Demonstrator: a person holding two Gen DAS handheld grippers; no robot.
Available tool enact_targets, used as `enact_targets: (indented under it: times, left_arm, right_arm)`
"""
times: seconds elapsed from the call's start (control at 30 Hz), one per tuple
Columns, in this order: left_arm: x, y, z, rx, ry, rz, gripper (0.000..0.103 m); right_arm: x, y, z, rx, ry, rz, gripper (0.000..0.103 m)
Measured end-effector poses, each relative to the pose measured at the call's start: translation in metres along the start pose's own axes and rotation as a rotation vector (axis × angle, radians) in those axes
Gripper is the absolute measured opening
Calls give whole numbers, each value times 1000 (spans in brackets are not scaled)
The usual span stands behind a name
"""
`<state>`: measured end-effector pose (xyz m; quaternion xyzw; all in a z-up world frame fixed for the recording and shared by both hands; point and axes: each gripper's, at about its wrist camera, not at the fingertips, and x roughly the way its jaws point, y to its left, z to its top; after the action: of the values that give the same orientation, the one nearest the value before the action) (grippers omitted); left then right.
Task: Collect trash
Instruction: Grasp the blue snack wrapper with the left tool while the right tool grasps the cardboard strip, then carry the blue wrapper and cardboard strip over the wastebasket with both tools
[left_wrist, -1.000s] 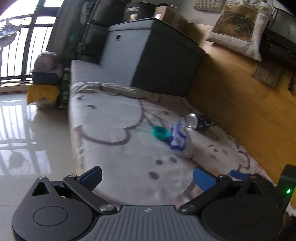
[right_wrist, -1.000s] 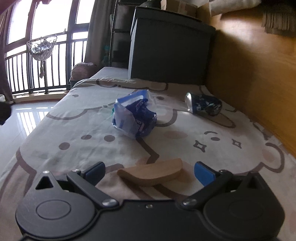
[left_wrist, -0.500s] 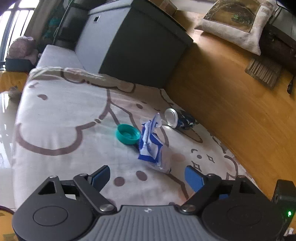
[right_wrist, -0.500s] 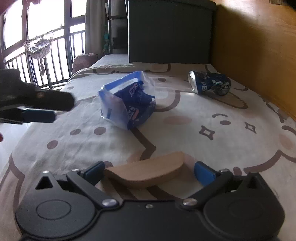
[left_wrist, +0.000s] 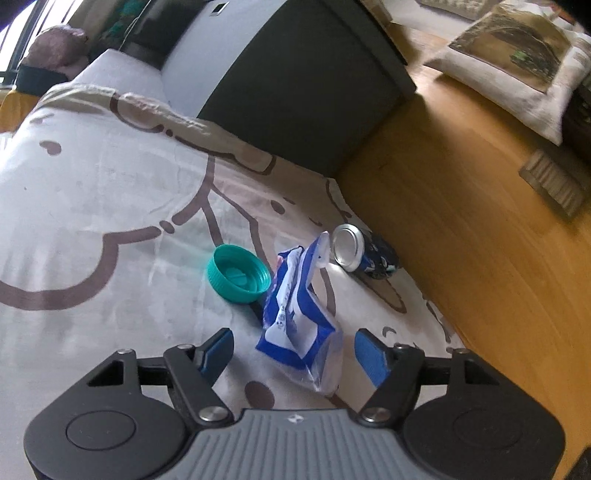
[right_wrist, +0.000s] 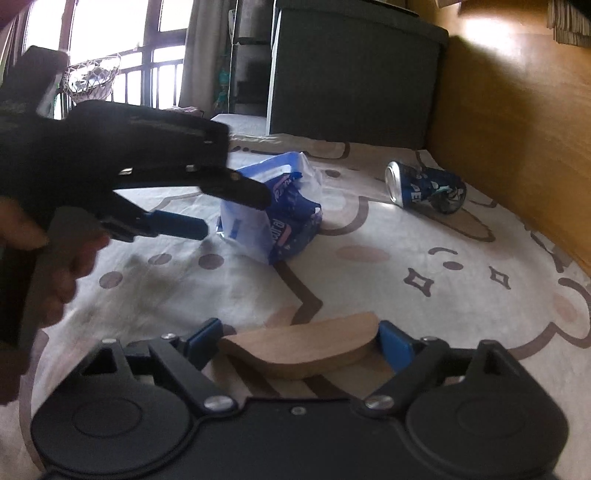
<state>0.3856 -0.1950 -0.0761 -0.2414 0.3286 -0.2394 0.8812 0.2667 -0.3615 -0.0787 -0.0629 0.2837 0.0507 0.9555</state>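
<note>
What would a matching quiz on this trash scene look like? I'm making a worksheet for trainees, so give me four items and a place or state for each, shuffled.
Items
1. blue wrapper
2. teal cap
3. soda can
4. wooden piece

Places or states
A. lying on its side near the wooden wall
B. between the open jaws of the left gripper
C. held between the jaws of the right gripper
D. lying open side up on the blanket, just left of the wrapper

Pairs: 1-B, 2-D, 3-A, 4-C
</note>
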Motion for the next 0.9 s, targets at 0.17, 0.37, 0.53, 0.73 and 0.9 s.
enact_targets:
  times: [0.17, 0.37, 0.53, 0.73, 0.9]
  left_arm:
    - [15, -7, 4, -16, -1, 14, 69]
    - [20, -6, 2, -29, 24, 38, 40]
    - [9, -3, 1, -9, 46, 52, 29]
    - [-18, -7, -4, 49, 49, 59, 25]
    - [-47, -6, -6, 77, 41, 72, 24]
  right_arm:
    - [0, 0, -1, 1, -4, -2, 90]
    - [0, 0, -1, 10, -5, 3, 90]
    - [-4, 4, -1, 3, -16, -5, 89]
    - [-12, 8, -1, 19, -9, -4, 89]
    - [-28, 13, -1, 62, -9, -4, 89]
